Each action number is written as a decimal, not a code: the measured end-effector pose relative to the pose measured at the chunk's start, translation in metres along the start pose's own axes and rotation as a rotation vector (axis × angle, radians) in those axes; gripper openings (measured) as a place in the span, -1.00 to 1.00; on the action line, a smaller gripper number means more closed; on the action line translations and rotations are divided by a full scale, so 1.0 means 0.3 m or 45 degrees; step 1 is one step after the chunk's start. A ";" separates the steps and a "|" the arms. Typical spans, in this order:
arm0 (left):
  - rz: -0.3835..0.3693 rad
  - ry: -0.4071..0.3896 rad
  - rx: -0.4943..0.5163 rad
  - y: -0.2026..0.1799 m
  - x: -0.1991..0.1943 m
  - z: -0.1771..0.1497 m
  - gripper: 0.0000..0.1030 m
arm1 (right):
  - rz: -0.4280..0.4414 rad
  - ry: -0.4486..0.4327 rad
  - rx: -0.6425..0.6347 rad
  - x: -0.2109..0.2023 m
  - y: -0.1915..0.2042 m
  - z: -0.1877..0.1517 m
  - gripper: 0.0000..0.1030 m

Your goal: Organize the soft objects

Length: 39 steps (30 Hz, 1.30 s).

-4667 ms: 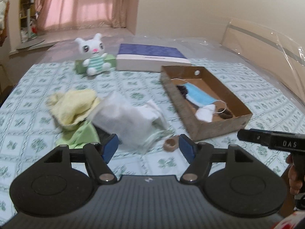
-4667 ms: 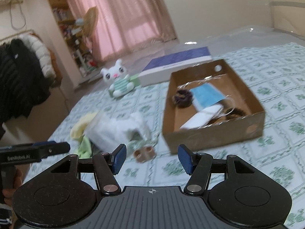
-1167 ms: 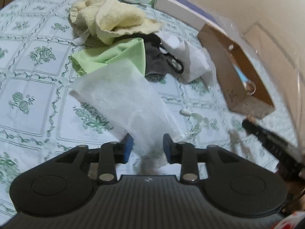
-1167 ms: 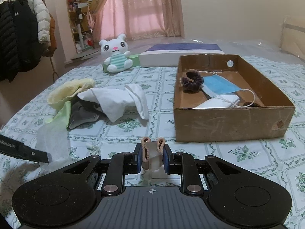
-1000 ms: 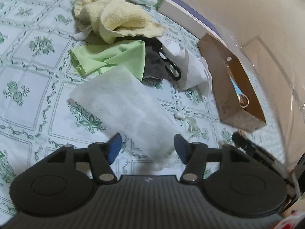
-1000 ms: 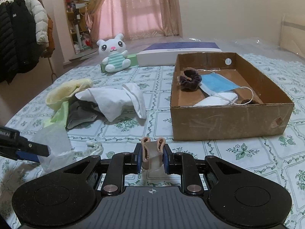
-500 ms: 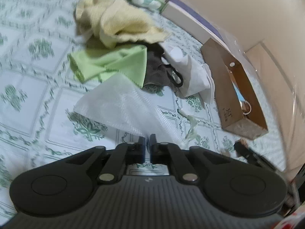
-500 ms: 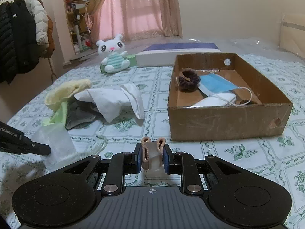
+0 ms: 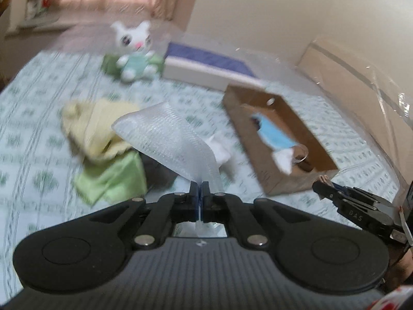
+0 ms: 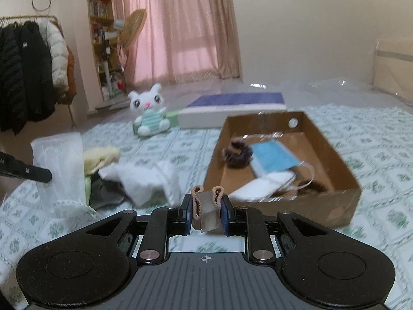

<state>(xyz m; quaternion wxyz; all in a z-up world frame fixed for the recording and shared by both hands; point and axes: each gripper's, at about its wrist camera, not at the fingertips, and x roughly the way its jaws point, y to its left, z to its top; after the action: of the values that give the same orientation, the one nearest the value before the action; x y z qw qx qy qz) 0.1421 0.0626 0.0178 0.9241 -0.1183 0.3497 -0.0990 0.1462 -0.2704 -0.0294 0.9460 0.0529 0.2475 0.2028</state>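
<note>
Between the two wrist views lies a bed with a green-patterned cover, and the widest open stretch of it is at the near right, in front of and beside the cardboard box. The box's near wall stands just ahead of the right hand-held gripper; its far wall has a round hole. Left of the box, a pile of cloths fills the middle of the bed.

The left hand-held gripper has its jaws pressed together on the lower edge of a white mesh bag, which stands up off the bed in front of the pile; in the right wrist view the same bag hangs at the far left. The right hand-held gripper is only narrowly apart, clamped on a small tan scrunchie with a grey tag, held clear of the bed.

The pile holds a yellow towel, a green cloth, a dark garment and a white cloth, overlapping so that their edges are hard to separate. Inside the box are a blue face mask, a dark scrunchie and white pieces. Beyond sit a plush rabbit and a flat blue-topped box. The left view is blurred throughout, and the bag covers part of the pile.
</note>
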 end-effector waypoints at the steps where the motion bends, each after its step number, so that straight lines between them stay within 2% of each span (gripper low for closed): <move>1: -0.009 -0.010 0.015 -0.017 0.000 0.021 -1.00 | 0.000 -0.005 0.005 -0.004 -0.016 0.013 -0.57; 12: -0.146 -0.066 0.264 -0.277 0.094 0.262 -1.00 | -0.067 -0.066 0.040 -0.020 -0.182 0.112 -0.57; 17: -0.223 -0.051 0.354 -0.399 0.188 0.361 -1.00 | -0.104 -0.089 0.038 0.000 -0.244 0.153 -0.57; 21: -0.286 0.043 0.404 -0.481 0.309 0.392 -1.00 | -0.125 -0.080 0.032 0.038 -0.292 0.173 -0.57; 26: -0.336 0.168 0.474 -0.573 0.473 0.381 -1.00 | -0.140 -0.066 0.026 0.081 -0.339 0.180 -0.57; 30: -0.345 0.271 0.488 -0.613 0.608 0.367 -1.00 | -0.147 -0.047 0.038 0.114 -0.378 0.180 -0.57; 35: -0.307 0.371 0.496 -0.630 0.760 0.351 -0.97 | -0.158 -0.019 0.055 0.157 -0.425 0.176 -0.57; 38: -0.252 0.396 0.524 -0.627 0.829 0.338 -0.81 | -0.157 0.002 0.061 0.174 -0.441 0.166 -0.57; 39: -0.240 0.404 0.529 -0.624 0.849 0.333 -0.66 | -0.156 0.010 0.064 0.180 -0.445 0.162 -0.57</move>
<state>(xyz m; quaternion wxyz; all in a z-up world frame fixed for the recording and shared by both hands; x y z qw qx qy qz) 0.3778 -0.1685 -0.0143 0.8489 0.0586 0.4496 -0.2716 0.2606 -0.3702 -0.0379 0.9540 0.0606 0.2590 0.1383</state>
